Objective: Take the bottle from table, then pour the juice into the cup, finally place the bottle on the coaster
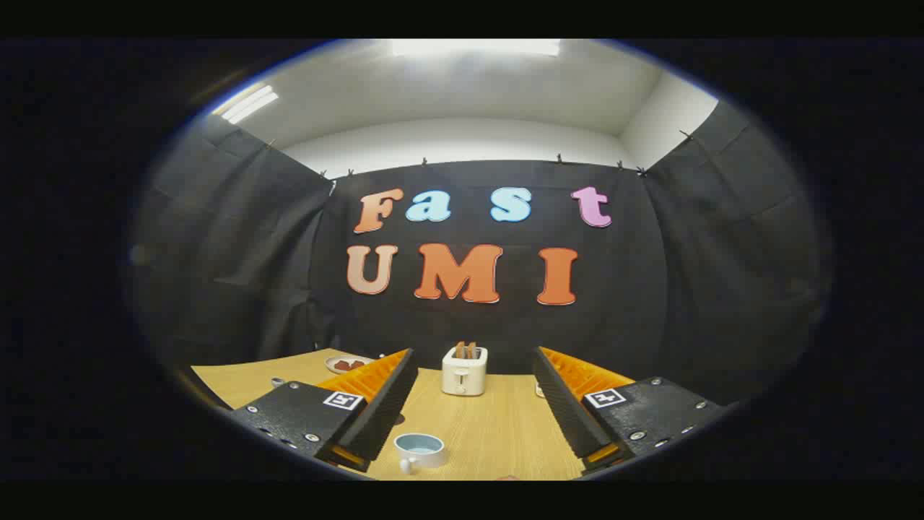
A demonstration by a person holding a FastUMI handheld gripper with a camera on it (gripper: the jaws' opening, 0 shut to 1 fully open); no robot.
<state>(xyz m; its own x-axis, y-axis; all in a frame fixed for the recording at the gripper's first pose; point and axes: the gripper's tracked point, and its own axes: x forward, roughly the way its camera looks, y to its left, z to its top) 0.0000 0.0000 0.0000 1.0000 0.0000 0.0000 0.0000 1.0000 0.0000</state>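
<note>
Claw [475,393] spread wide, holding nothing, w/ 1 square marker tag per finger. 1 cup [420,450] on tabletop [498,433] between fingers; 1 toaster [464,370] beyond, 2 slices in slots

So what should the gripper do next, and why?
Probably tip down and look around the table for the bottle. The gripper is open, its fingers wide apart with nothing between them. The cup sits low between the fingers, near the left one, and a toaster stands beyond them.
</note>
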